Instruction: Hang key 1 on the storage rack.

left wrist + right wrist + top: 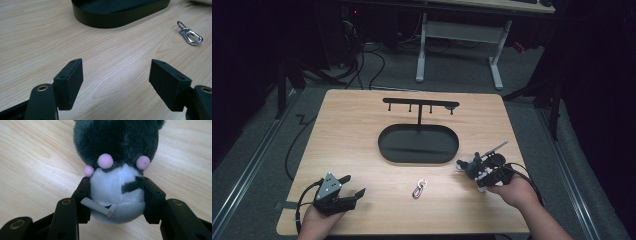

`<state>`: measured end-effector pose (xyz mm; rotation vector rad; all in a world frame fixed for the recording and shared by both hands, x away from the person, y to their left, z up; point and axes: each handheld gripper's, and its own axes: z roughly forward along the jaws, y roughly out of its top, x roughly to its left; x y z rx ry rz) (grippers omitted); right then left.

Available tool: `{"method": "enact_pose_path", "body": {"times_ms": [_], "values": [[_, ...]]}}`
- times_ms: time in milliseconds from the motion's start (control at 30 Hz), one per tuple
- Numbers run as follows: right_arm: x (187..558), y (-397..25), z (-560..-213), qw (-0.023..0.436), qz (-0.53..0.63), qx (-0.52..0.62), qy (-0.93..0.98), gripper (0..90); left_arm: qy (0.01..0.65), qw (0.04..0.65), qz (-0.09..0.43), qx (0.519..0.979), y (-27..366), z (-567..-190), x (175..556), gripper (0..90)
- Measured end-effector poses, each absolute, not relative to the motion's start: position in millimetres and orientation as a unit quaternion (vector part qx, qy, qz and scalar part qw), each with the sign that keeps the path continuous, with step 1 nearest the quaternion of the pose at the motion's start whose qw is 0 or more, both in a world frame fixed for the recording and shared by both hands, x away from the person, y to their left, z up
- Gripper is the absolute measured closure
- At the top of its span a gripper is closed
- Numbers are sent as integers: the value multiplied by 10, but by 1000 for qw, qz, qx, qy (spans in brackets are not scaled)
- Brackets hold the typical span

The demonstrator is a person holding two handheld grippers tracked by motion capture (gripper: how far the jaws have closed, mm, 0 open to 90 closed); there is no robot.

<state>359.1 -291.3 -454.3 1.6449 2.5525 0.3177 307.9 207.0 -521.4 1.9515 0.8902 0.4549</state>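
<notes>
My right gripper (116, 192) has its jaws closed on the white belly of a small plush toy (117, 157), one jaw pressing each side. The toy's dark grey head points away from the gripper, so its long axis runs along the jaws; pink dots sit where head meets belly, and a small grey tag lies across the lower belly. From above, I see the toy (472, 166) at the right side of the counter (352, 115), just right of the tray, head aimed left.

My left gripper (116, 82) has its jaws spread wide with nothing but bare wood between them. It sits at the near left corner.

A metal key clip (419, 188) lies flat between the two grippers, its long axis tilted slightly. Beyond it, the black oval tray (387, 150) holds nothing but the post of a hook rack (420, 105) rising from its far side.
</notes>
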Motion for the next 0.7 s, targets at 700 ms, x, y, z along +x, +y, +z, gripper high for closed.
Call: {"method": "enact_pose_path", "body": {"times_ms": [700], "values": [[3632, -2787, -3990, 43, 119, 517, 847, 513, 361, 458, 183, 792, 2072, -5220, 3075, 279]]}}
